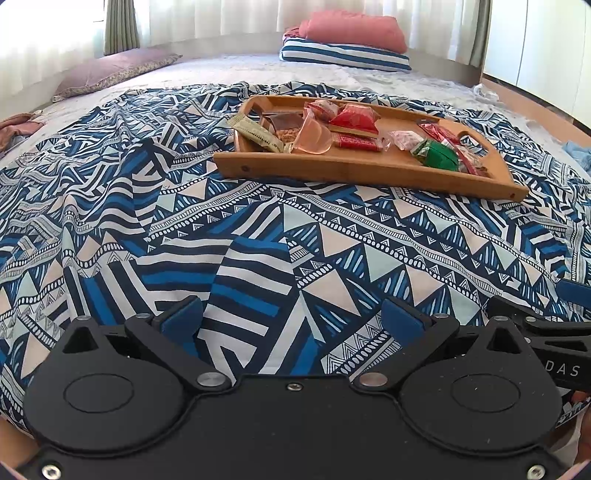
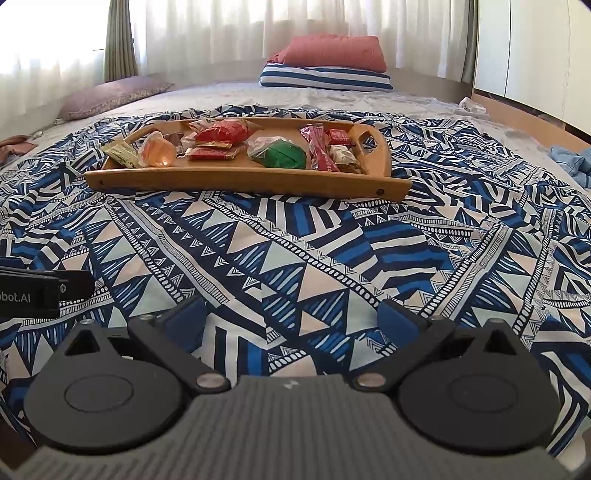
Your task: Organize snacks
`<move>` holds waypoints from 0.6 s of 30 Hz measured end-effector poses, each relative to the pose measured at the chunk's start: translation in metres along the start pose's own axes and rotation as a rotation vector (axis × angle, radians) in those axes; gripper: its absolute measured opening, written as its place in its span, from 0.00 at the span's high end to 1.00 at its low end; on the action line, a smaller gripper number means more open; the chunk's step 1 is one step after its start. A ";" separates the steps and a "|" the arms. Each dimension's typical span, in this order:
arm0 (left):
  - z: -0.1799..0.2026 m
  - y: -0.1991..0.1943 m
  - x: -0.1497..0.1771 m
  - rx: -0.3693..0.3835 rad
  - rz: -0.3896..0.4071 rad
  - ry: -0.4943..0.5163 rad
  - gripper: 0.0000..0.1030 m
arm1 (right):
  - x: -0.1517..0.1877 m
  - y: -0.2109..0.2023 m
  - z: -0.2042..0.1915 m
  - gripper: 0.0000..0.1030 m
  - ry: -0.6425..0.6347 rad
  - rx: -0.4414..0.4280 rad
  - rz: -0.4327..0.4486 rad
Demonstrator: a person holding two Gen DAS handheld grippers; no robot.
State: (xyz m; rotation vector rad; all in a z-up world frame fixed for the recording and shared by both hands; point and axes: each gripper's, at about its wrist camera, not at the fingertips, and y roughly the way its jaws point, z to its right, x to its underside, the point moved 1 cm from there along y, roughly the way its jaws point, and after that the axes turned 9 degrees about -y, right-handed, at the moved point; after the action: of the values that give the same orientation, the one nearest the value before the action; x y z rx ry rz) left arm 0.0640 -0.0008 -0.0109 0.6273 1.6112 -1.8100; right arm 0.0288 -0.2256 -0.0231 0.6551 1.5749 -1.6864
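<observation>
A wooden tray [image 1: 332, 168] [image 2: 236, 177] lies on a blue patterned bedspread [image 1: 258, 236] [image 2: 295, 251]. It holds several snacks: a red packet [image 1: 356, 116] [image 2: 225, 133], a green packet [image 1: 439, 155] [image 2: 286, 155], a clear pink cup [image 1: 314, 134] [image 2: 157, 151], a yellow-green bar [image 1: 258, 134] [image 2: 122, 153] and red sticks [image 1: 439, 133] [image 2: 319, 151]. My left gripper [image 1: 291, 317] is open and empty, low over the bedspread, well short of the tray. My right gripper [image 2: 291, 314] is open and empty too, beside the left one.
The bed has a purple pillow [image 1: 110, 74] [image 2: 110, 96] at the far left and a striped pillow with a pink cushion [image 1: 351, 33] [image 2: 328, 51] at the back. Curtains hang behind. A blue cloth [image 2: 572, 162] lies at the right edge.
</observation>
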 end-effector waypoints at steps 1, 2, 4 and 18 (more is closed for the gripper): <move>0.000 0.000 0.001 -0.001 0.004 0.003 0.00 | 0.000 0.000 0.000 0.00 -0.001 0.000 -0.001; 0.001 0.000 0.001 -0.003 0.006 0.006 0.00 | 0.000 0.000 0.000 0.00 -0.001 0.001 -0.001; 0.001 0.000 0.002 -0.006 0.008 0.009 0.00 | 0.001 0.000 0.000 0.00 -0.003 0.002 0.000; 0.000 0.002 -0.002 -0.003 -0.029 -0.005 0.00 | 0.000 0.001 -0.001 0.00 -0.006 -0.001 -0.008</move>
State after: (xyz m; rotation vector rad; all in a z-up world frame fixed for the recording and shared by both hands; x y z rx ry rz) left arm 0.0670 -0.0008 -0.0107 0.6003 1.6279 -1.8282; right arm 0.0292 -0.2249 -0.0235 0.6438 1.5763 -1.6910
